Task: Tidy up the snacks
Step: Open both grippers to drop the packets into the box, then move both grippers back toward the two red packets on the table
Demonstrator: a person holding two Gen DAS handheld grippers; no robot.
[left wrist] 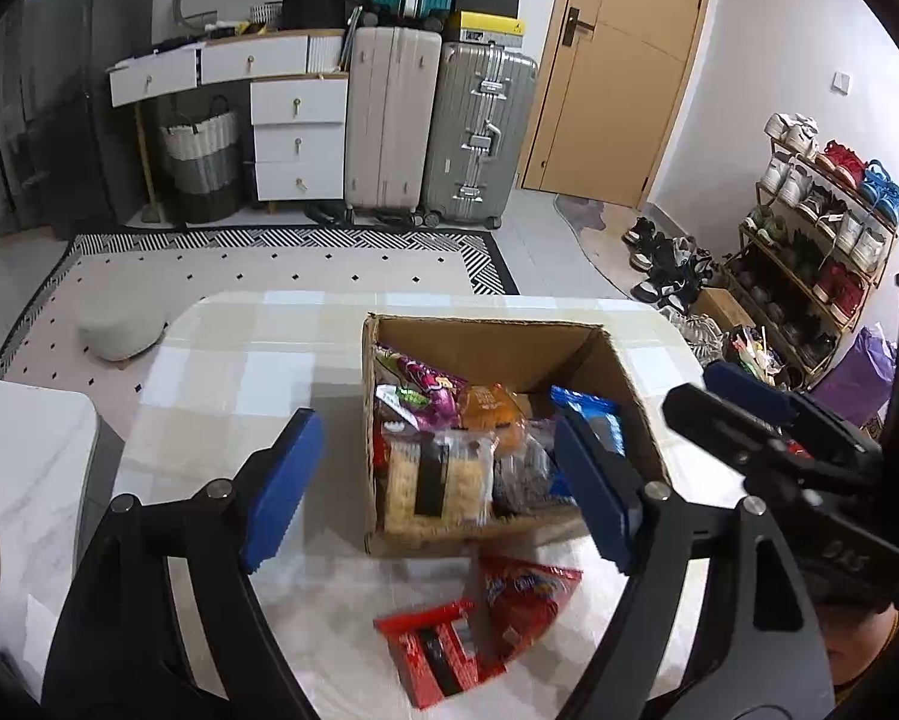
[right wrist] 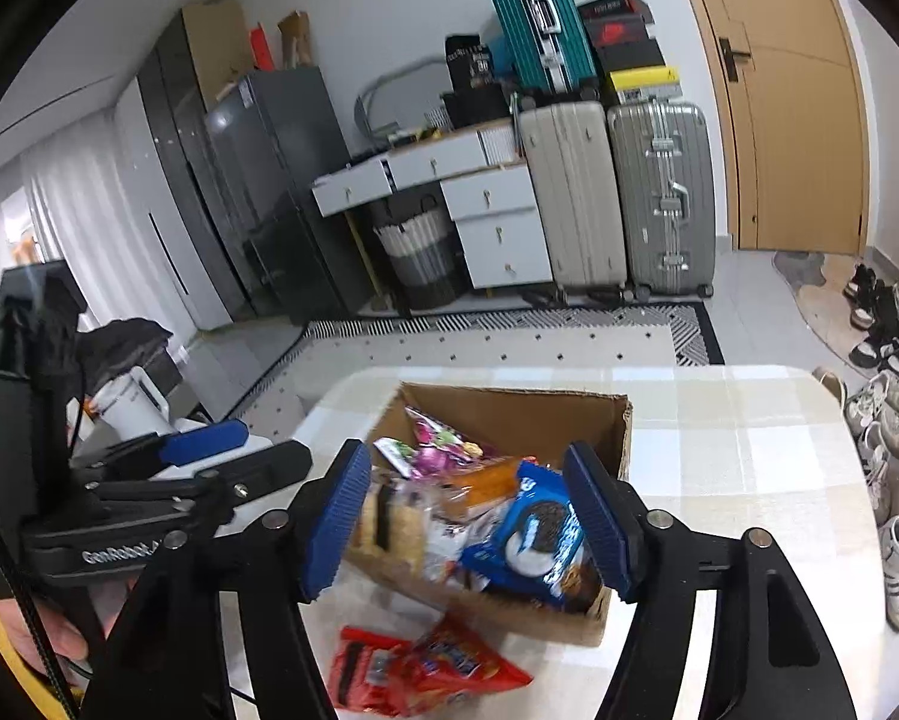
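While you hover both tools over cardboard box (left wrist: 623, 372) on checked table (left wrist: 239, 372), left gripper (left wrist: 443, 492) and right gripper (right wrist: 479, 528) gape, nothing between pads. Snacks fill box; red packets (left wrist: 479, 630) lie on table beside its near wall.

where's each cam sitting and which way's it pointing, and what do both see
Left wrist: on the left gripper, angled down over the table at the cardboard box; its open blue fingers show, and the right gripper at the frame's right.
Right wrist: on the right gripper, angled down at the same box; open fingers, left gripper and a hand show.
Shared: box, red snack packets, suitcases, door.
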